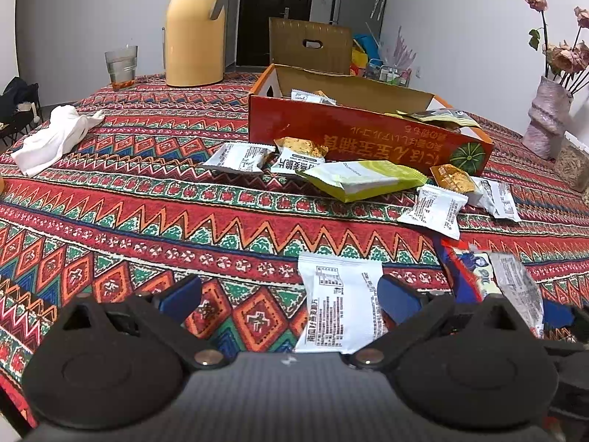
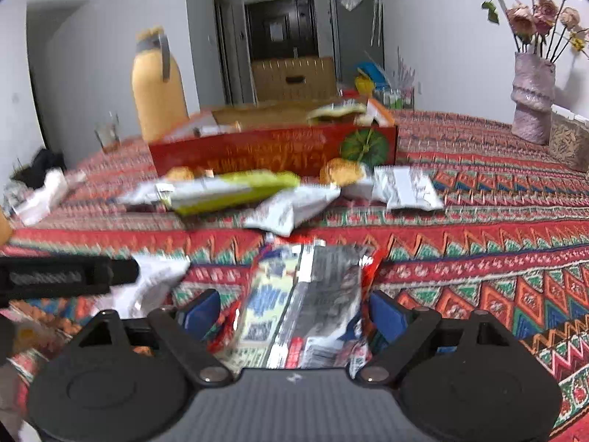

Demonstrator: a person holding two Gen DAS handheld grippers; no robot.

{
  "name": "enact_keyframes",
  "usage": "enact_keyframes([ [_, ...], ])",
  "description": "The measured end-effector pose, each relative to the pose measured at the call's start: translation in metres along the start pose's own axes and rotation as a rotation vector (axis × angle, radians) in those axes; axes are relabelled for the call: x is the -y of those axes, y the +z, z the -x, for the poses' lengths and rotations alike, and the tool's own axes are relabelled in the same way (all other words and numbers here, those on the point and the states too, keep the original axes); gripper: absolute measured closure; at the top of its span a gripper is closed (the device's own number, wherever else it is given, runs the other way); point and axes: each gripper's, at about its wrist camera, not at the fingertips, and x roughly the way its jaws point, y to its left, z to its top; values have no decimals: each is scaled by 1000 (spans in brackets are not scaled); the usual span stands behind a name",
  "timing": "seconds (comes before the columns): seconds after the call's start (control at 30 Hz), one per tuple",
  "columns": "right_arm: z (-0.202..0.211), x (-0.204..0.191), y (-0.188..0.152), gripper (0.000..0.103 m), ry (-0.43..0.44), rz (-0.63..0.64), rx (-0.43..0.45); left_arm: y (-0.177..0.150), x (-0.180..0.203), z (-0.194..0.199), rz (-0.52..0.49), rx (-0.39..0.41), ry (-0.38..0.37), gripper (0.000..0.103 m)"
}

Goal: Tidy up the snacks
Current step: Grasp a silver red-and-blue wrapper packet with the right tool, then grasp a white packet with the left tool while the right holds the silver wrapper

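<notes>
Lying on the patterned tablecloth (image 2: 478, 191), a silver-and-red snack bag (image 2: 313, 294) sits between the spread blue pads of the right gripper (image 2: 294, 313), which tilts downward with its jaws wide and not pressing the bag. The left gripper (image 1: 291, 294), likewise angled down and open, brackets a white snack packet (image 1: 340, 302) without clamping it. Behind the scattered packets, an open red box (image 1: 368, 140) holds a few packets, among them a white one (image 1: 305, 95).
</notes>
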Motion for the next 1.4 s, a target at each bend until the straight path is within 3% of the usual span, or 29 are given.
enact_keyframes([
  [0.07, -1, -4, -3, 18, -27, 36, 11, 0, 1, 0, -2, -1, -3, 0],
  [0.13, 2, -5, -5, 35, -23, 50, 25, -1, 2, -1, -3, -4, -5, 0],
  [0.23, 7, 0, -6, 47, -5, 40, 43, -1, 4, -3, -6, -10, -9, 0],
  [0.6, 28, 37, -1, 48, -28, -67, 142, -5, 16, -10, -31, -32, -22, 0],
  [1.03, 28, 52, -7, 48, -25, -106, 146, -15, 34, -17, -84, -44, -19, 0],
  [1.3, 31, 49, -9, 48, -17, -101, 145, -14, 36, -13, -91, -28, -33, 23],
  [1.4, 33, 48, -10, 48, -16, -96, 149, -14, 37, -11, -96, -22, -34, 40],
])
